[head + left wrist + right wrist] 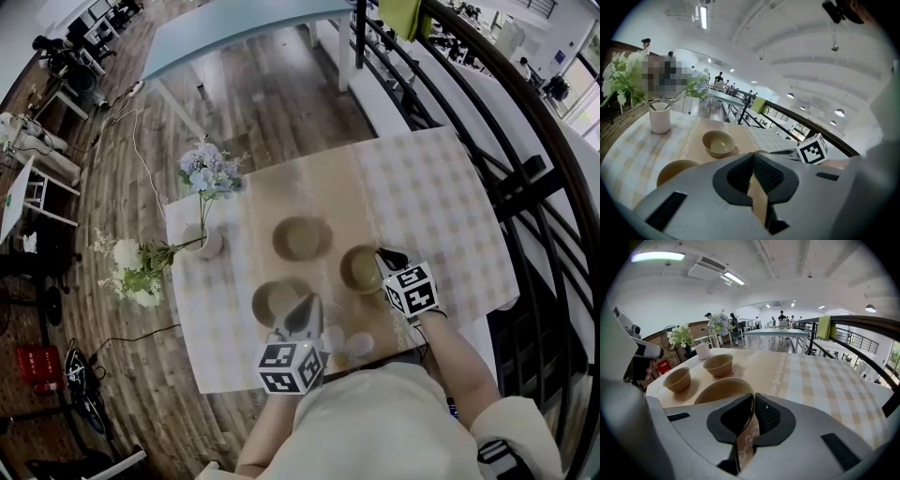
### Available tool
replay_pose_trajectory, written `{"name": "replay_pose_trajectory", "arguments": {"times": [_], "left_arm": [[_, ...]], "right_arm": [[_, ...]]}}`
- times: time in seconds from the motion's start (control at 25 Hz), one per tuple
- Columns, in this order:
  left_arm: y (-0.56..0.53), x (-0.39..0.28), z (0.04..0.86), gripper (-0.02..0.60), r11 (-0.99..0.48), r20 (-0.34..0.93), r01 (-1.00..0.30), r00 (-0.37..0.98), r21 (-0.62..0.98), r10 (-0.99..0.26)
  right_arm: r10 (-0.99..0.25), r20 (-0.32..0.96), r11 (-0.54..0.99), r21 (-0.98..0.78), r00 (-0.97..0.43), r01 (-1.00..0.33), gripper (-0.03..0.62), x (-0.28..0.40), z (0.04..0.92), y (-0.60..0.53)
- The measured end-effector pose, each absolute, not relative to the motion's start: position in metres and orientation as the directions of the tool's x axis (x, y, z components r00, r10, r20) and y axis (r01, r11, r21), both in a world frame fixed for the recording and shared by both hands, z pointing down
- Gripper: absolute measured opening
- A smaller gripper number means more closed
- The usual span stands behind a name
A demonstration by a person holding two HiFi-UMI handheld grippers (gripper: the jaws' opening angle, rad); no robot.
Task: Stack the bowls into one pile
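Checked tablecloth, right tool tight on rim of bowl, left tool narrow, empty

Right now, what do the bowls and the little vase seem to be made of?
Each bowl is probably glazed ceramic, or maybe melamine. The colour is an even tan, the surface is smooth with only a soft sheen, and the rim looks thin in the right gripper view. The vase is likely matte white ceramic, since it is opaque and shows no glassy highlights. Only touch would settle either one.
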State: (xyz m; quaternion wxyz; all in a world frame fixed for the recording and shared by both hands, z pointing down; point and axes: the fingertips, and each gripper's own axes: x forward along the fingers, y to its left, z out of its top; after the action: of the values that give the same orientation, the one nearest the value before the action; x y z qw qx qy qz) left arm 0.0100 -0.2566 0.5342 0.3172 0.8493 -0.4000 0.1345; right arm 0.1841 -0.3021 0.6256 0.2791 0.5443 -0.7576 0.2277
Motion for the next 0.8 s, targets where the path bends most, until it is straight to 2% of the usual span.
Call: {"name": "replay_pose_trajectory", "arguments": {"times": [0.8], "left_arm": [[-0.230,-0.019,0.524,0.003,-0.452,0.465,-0.788,0.614,0.419,-0.638]], "right_arm": [[-0.747,0.610,0.340,0.009,-0.265,-0.940,0.011,0.155,0.584,-0.294]]}}
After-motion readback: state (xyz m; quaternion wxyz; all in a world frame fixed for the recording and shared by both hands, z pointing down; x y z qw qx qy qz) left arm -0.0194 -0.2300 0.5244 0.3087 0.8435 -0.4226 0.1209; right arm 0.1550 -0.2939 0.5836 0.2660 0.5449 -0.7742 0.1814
